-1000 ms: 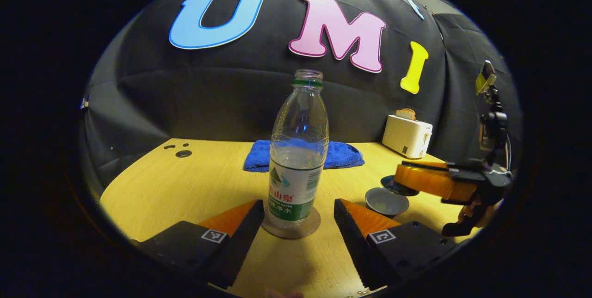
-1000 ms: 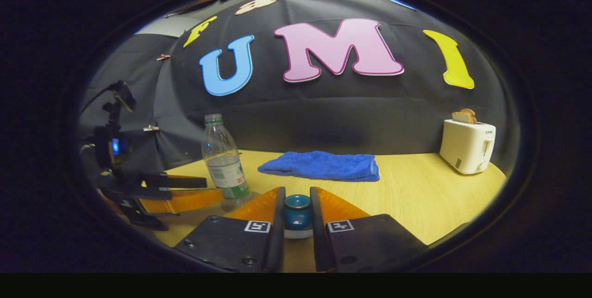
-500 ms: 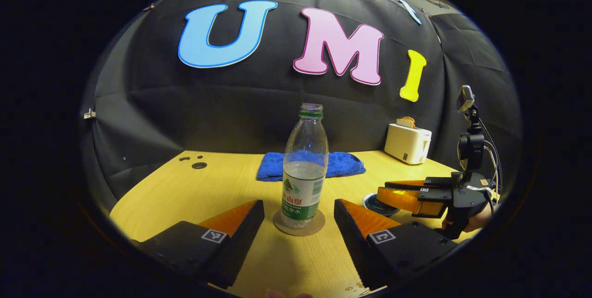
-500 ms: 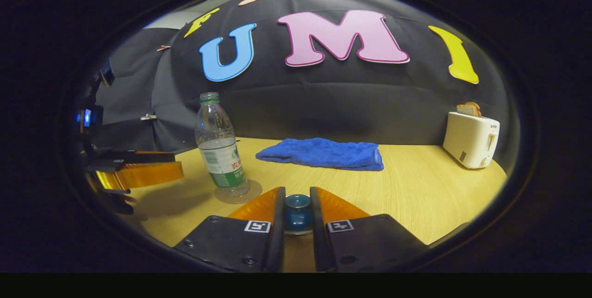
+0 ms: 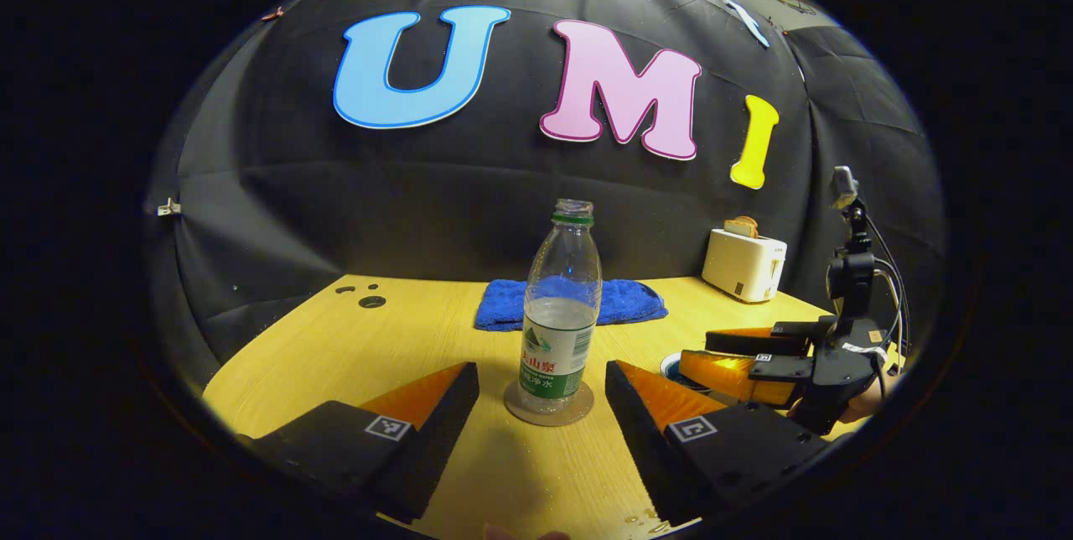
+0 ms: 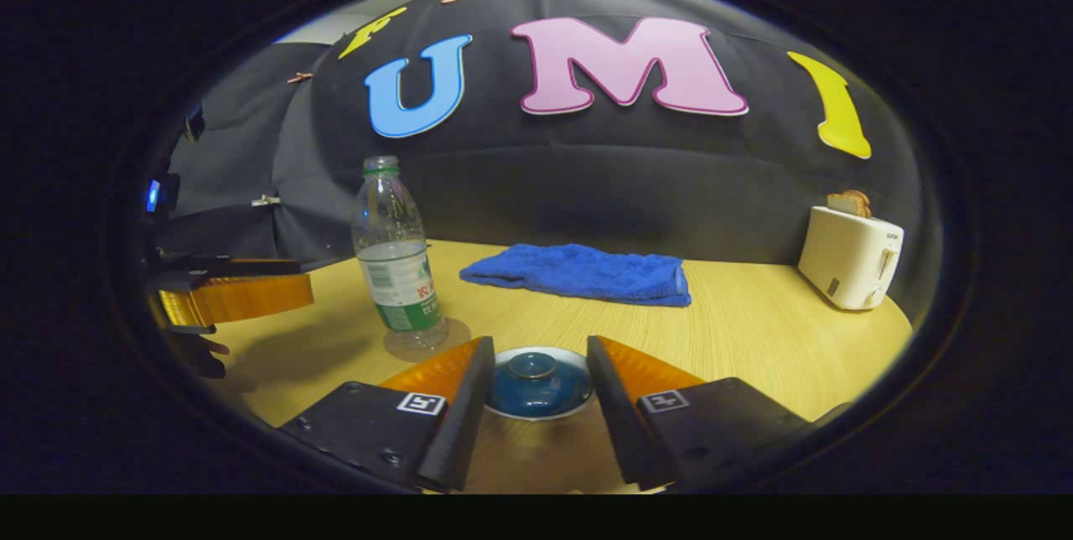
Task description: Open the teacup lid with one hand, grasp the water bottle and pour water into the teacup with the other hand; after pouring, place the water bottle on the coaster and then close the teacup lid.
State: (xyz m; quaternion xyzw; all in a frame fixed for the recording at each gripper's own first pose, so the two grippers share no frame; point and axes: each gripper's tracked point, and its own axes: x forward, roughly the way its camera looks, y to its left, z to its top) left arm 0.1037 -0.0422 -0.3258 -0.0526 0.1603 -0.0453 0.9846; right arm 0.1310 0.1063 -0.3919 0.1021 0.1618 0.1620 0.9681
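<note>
in the right gripper view the right tongs (image 6: 532,393) stand spread, their fingers on either side of the blue teacup lid (image 6: 538,381) and not touching it; the lid lies flat with its knob up and a pale rim showing round its edge, so it looks seated on the teacup, though the cup beneath it is hidden and i cannot be certain. in the left gripper view the left tongs (image 5: 541,393) are also spread and hold nothing, with the water bottle (image 5: 559,305) just ahead between the fingertips but apart from both. the bottle stands upright and capless on the round coaster (image 5: 548,403), about half full. judged from this, the pouring is done, the bottle is placed on its coaster and the lid is down, so the task seems all but finished; what is left is only to draw both tongs clear without knocking lid or bottle. a few water drops lie on the counter (image 5: 318,355) near the left tongs. farther back lie a folded blue towel (image 6: 583,273) and a white toaster (image 6: 849,255) at the counter's far side.
</note>
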